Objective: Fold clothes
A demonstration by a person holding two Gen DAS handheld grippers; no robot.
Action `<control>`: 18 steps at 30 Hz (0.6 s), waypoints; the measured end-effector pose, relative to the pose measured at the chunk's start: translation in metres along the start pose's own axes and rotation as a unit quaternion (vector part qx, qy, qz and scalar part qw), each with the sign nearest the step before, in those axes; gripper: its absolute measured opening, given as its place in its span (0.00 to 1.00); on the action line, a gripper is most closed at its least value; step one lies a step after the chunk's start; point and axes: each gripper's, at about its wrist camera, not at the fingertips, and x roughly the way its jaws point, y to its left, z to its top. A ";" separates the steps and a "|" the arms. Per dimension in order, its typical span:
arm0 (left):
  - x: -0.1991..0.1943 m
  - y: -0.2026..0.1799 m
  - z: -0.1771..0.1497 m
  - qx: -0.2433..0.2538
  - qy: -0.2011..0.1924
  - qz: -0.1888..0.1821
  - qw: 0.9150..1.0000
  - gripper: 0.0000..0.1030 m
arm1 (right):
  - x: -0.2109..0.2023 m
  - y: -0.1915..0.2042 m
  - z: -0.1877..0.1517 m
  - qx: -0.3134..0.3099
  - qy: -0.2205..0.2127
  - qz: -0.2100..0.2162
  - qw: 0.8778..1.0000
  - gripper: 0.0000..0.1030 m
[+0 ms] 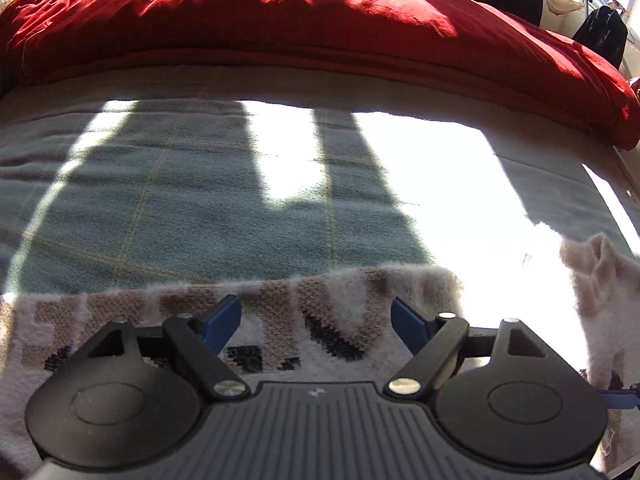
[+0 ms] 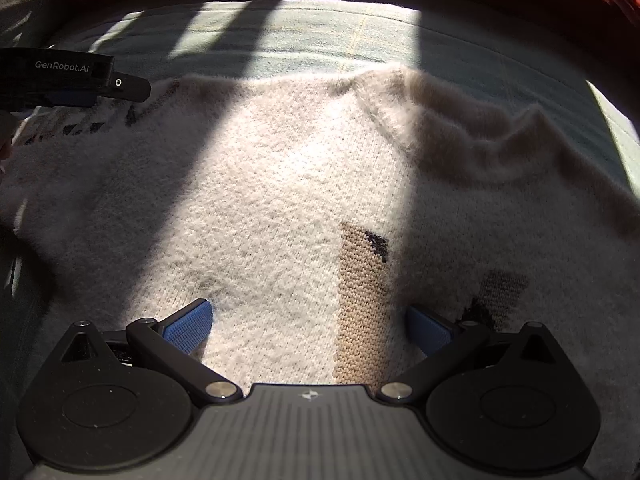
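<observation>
Your left gripper (image 1: pixel 316 320) hangs over the far edge of the sweater (image 1: pixel 272 320), blue pads spread apart with nothing between them; the knit lies flat on the green blanket (image 1: pixel 180 208). To fold cleanly, lower onto that edge and pinch only the top layer before you lift, or the blanket may come up with it. At the middle, the sweater is spread out across the bed, with the red duvet (image 1: pixel 320 28) well behind it. Your right gripper (image 2: pixel 308 328) sits low over the sweater's body by the tan patch (image 2: pixel 362 304), pads also wide apart and gripping nothing. Take its hold level with the left one, so the fold line runs straight.
</observation>
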 end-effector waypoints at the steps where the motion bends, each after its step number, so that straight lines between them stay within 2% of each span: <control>1: -0.009 -0.003 -0.008 0.013 -0.003 -0.005 1.000 0.80 | 0.000 0.000 -0.001 0.000 -0.001 -0.001 1.000 1.00; 5: -0.026 -0.014 -0.048 0.053 0.000 -0.010 0.999 0.80 | 0.001 0.002 -0.001 -0.002 -0.003 -0.004 1.000 1.00; 8: -0.026 -0.008 -0.069 0.037 0.011 -0.014 0.999 0.81 | 0.001 0.002 -0.001 -0.004 0.000 -0.004 1.000 1.00; 13: -0.044 0.014 -0.087 0.012 0.019 -0.004 1.000 0.81 | 0.004 0.003 0.001 -0.005 0.006 -0.007 1.000 1.00; 16: -0.056 0.024 -0.085 0.007 0.031 -0.001 0.999 0.81 | 0.005 0.004 0.002 -0.005 0.009 -0.010 1.000 1.00; 18: -0.063 0.032 -0.078 0.011 0.015 0.018 1.000 0.81 | 0.005 0.006 0.002 -0.005 0.010 -0.012 1.000 1.00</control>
